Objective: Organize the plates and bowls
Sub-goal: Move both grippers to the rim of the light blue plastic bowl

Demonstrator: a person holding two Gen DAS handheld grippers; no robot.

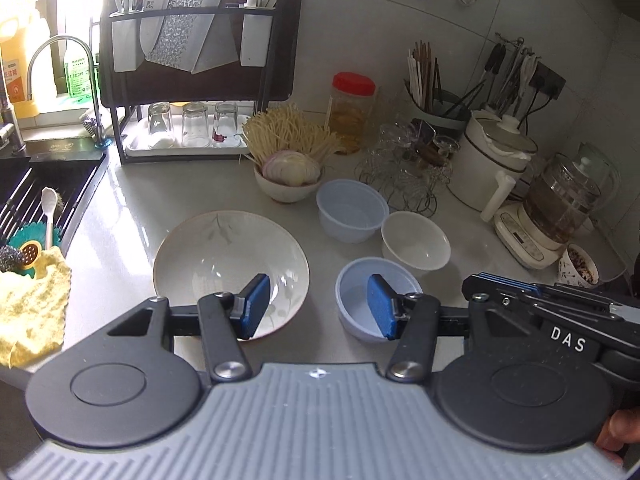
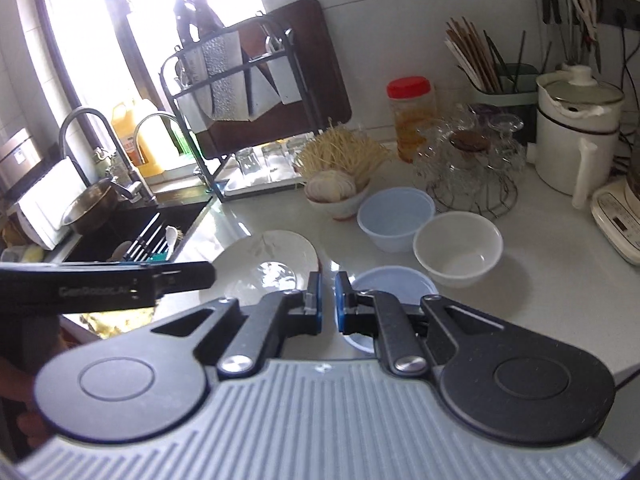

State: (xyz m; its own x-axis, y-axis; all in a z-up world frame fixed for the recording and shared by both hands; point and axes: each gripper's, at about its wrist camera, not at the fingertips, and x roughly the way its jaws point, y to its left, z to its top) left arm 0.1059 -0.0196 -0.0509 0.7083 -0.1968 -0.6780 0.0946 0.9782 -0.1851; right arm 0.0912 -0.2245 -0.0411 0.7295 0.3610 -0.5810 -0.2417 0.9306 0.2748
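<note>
- On the pale countertop (image 1: pixel 132 200), a wide white plate (image 1: pixel 224 252) with a faint leaf print sits at about 10 o'clock from the left gripper (image 1: pixel 318 306).
- Left gripper: fingers spread wide, grasping nothing, one blue pad over the plate's near rim, the other over the near blue bowl (image 1: pixel 360 304).
- At 1 o'clock from that bowl stands a white bowl (image 1: pixel 416 242); a second blue bowl (image 1: pixel 352 210) is at 12 o'clock, just beside the white one.
- An onion bowl (image 1: pixel 288 178) with noodles lies further back, toward 11 o'clock.
- Right gripper (image 2: pixel 328 300): pads nearly closed with a narrow gap, nothing between them, hovering between plate and near blue bowl.
- Sink (image 1: pixel 44 184) at 9 o'clock.
</note>
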